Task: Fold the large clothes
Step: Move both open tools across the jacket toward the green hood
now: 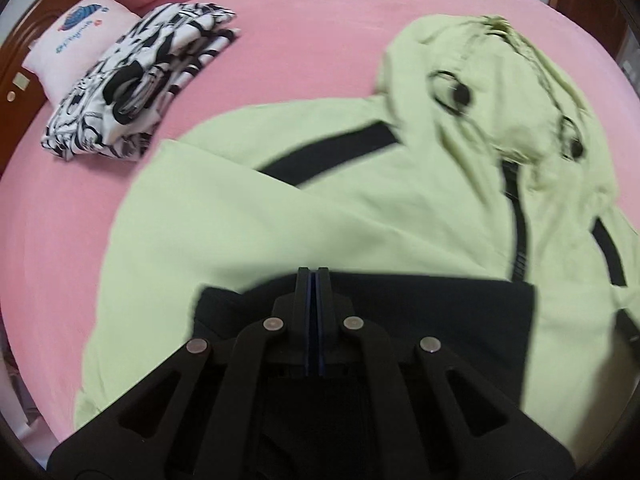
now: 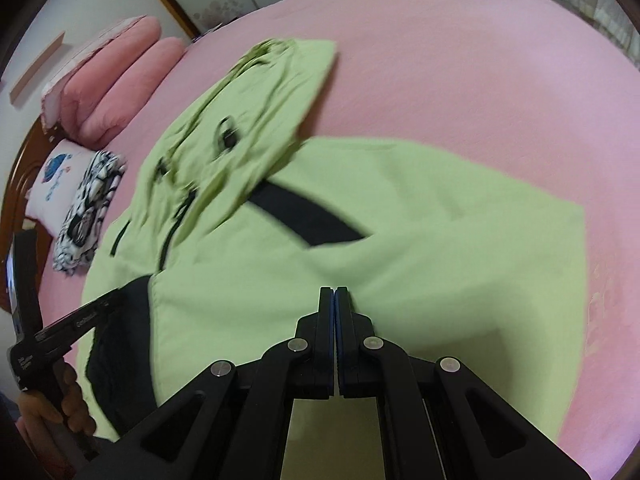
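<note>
Both grippers, left (image 1: 313, 276) and right (image 2: 334, 294), hang clenched and empty over the near hem of a green hooded jacket (image 1: 320, 216) spread on a pink bed (image 1: 320, 28). Sleeves look already folded in; the next move likely calls for opening the jaws to pinch the hem. Beyond lie a folded black-and-white garment (image 1: 136, 88), pillows (image 1: 76, 44) and a wooden headboard (image 1: 24, 52).

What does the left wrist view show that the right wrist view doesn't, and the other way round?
Only the left wrist view shows the left gripper shut over the jacket's black panel. Only the right wrist view shows the right gripper shut, plus a hand holding the other gripper. Both show the green hooded jacket on the pink bed, the folded black-and-white garment and the white pillow.
</note>
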Motion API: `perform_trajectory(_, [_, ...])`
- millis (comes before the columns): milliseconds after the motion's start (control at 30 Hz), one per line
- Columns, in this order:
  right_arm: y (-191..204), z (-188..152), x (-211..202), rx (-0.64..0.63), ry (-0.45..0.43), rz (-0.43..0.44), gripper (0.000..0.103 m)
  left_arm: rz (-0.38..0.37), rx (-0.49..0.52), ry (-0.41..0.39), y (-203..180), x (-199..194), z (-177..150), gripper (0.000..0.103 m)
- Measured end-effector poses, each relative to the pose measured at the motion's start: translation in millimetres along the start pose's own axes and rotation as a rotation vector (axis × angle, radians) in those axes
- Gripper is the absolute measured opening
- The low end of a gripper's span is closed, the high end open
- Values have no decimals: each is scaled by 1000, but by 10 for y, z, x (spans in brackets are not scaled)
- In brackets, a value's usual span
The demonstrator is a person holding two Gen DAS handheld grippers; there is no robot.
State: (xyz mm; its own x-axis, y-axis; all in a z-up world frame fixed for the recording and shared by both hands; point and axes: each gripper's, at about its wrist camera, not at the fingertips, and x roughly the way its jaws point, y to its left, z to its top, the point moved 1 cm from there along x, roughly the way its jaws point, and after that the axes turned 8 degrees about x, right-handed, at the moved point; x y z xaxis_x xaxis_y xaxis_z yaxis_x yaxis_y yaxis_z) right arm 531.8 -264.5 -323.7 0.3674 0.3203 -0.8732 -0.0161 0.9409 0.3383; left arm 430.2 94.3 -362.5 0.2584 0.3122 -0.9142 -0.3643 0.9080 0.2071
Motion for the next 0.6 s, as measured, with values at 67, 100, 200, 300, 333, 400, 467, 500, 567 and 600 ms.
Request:
perform_trajectory(67, [-212,117,-60,46,-25,-30,1,22,10,-7,86,50,52,2])
perform_trajectory(100, [-321,161,-99,69,-42,-69,1,33,9,-2,146,70,58,2])
perform_trajectory(200, [-722,271,-213,154,-77,-147,1,24,-73,38,469,207,87,2])
perform_trajectory(300, [-958,310,-251,227,-71,-154,2,23,-96,50,656,244,115,2])
perform_trajectory(333, [-995,319,-258,217,-70,-197,2,52,-84,50,694,247,127,2])
perform_trajectory(400, [-1037,341,-270,202,-61,-249,1,83,-68,66,758,244,140,2])
perform_trajectory(467, [-1046,372,-331,237,-63,-227,1,43,-84,80,825,194,152,2])
perform_trajectory(500, [-1035,392,-364,251,-62,-209,1,7,-99,85,861,148,157,2])
perform_trajectory(567, [-934,442,-440,270,-58,-161,1,-59,-116,87,921,18,175,2])
perform_trajectory(600, [-870,485,-475,269,-49,-130,2,-81,-108,88,925,-45,187,2])
